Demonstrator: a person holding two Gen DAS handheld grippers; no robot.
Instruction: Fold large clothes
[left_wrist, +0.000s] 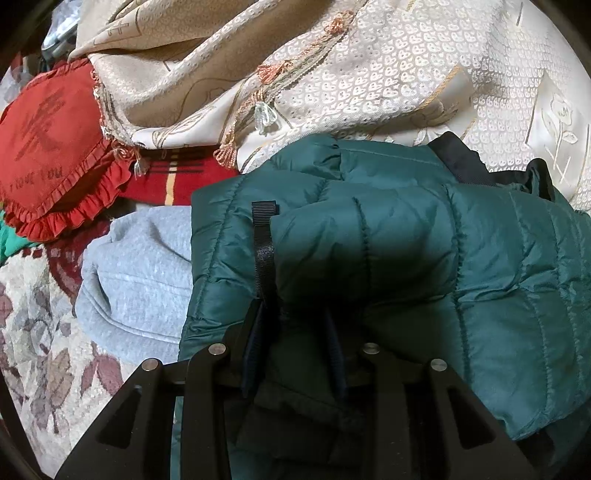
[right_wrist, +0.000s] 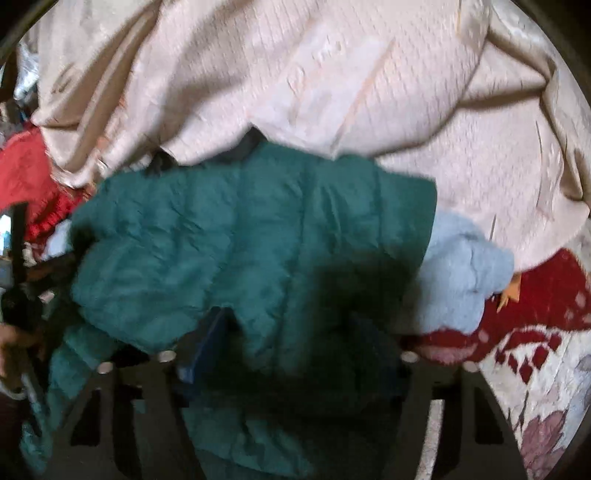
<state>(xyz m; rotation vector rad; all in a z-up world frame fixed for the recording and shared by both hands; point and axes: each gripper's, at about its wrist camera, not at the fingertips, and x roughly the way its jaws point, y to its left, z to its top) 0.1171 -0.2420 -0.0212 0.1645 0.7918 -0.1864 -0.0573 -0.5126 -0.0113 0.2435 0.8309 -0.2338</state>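
A dark green quilted puffer jacket (left_wrist: 406, 240) lies bunched on the bed, with a black strap loop (left_wrist: 264, 236) on its left side. In the left wrist view my left gripper (left_wrist: 295, 317) is shut on a fold of the jacket's near edge, with fabric pinched between its narrow jaws. The right wrist view is blurred. There the jacket (right_wrist: 240, 229) fills the wider gap of my right gripper (right_wrist: 291, 332), lying against the blue pad (right_wrist: 207, 339) and hiding the other finger.
A cream embroidered bedspread (left_wrist: 369, 74) is heaped behind the jacket. A light grey garment (left_wrist: 136, 277) lies under it on the left, beside a red frilled cushion (left_wrist: 48, 155). The floral blanket (right_wrist: 546, 387) shows in front. A hand (right_wrist: 11, 343) is at the right view's left edge.
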